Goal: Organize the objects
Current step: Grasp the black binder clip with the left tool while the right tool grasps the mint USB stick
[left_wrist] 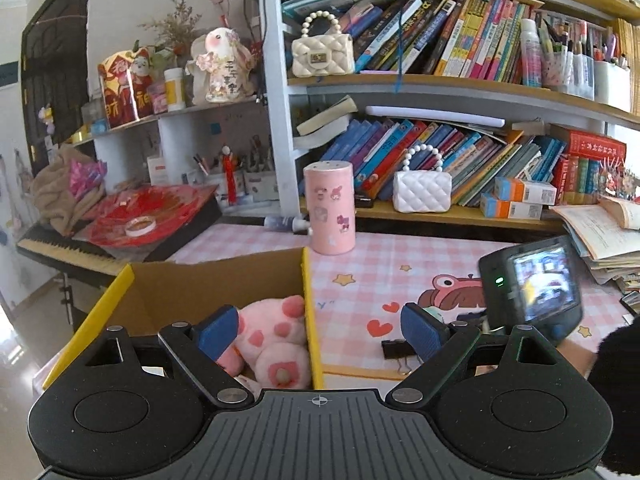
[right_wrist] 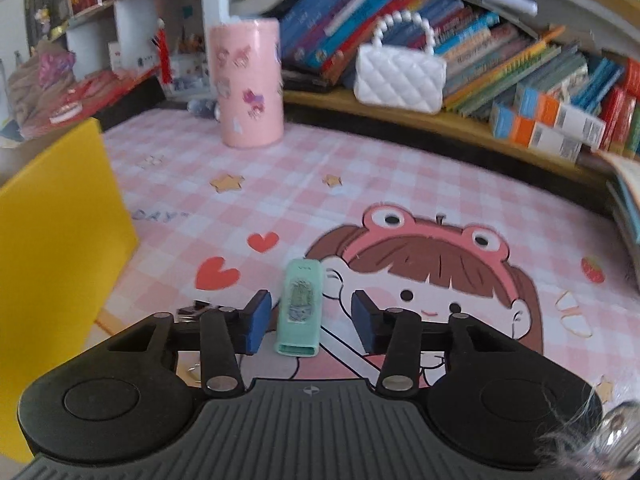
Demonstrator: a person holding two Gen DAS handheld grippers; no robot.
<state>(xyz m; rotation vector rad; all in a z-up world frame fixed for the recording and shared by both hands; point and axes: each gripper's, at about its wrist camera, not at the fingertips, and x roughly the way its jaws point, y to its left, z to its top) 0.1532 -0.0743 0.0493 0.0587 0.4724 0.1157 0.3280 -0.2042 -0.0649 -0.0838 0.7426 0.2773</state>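
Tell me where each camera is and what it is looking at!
Left wrist: rides the left gripper, open above the yellow-edged cardboard box holding a pink spotted plush toy; faces the bookshelf; both blue pads show.
Right wrist: rides the right gripper, low over the pink checked table mat; its open pads flank a mint-green flat case.
Shared: the pink sticker-covered cylinder and white quilted pearl-handled purse appear in both views.

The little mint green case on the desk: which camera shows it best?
The right wrist view: the mint green case lies whole between the open right gripper. In the left wrist view only a sliver peeks past a finger.
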